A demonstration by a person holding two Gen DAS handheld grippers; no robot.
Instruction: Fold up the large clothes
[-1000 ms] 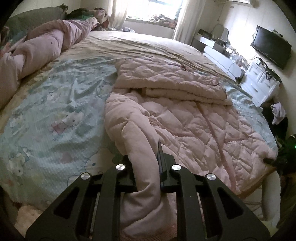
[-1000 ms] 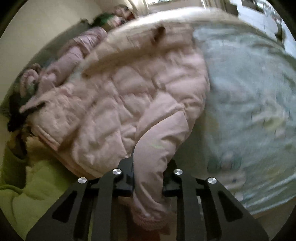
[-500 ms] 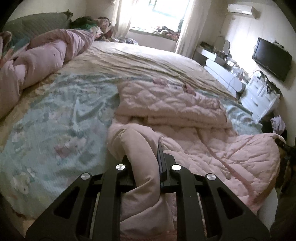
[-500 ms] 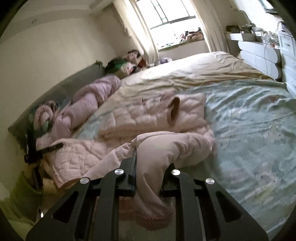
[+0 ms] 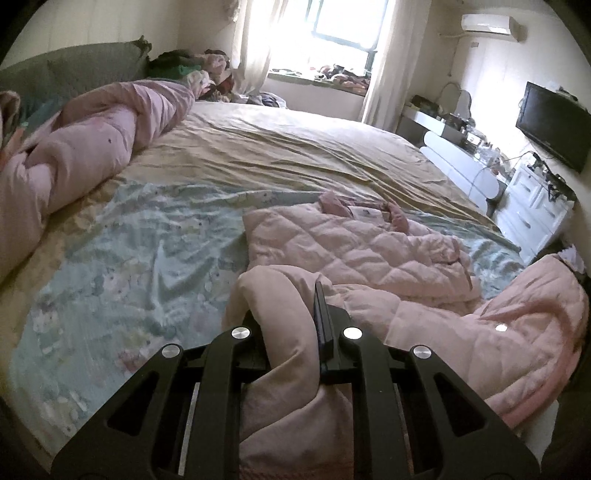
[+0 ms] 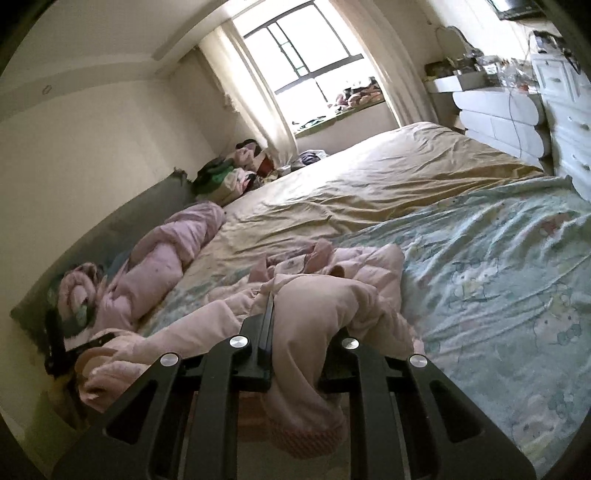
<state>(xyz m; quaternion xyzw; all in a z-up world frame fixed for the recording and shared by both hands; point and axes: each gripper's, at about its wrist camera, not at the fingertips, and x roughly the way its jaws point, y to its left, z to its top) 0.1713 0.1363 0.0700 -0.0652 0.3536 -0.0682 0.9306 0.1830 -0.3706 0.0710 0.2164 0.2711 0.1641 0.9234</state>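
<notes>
Two grippers, both ours, each clamped on a fold of one pink quilted coat (image 5: 354, 247): left gripper (image 5: 291, 328) nearly closed on a sleeve-like roll, right gripper (image 6: 303, 325) pinched tight on another such roll with a ribbed cuff hanging below. Coat lies on the patterned sheet (image 5: 122, 236) of the bed, its far half flat, near half raised. We judge folding underway; laying over and smoothing remain.

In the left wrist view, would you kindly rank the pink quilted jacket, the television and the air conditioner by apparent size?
1. Pink quilted jacket, by far the largest, though it lies nearest the camera.
2. Television.
3. Air conditioner, smallest; it is also farthest away, so true sizes stay unsure.
</notes>
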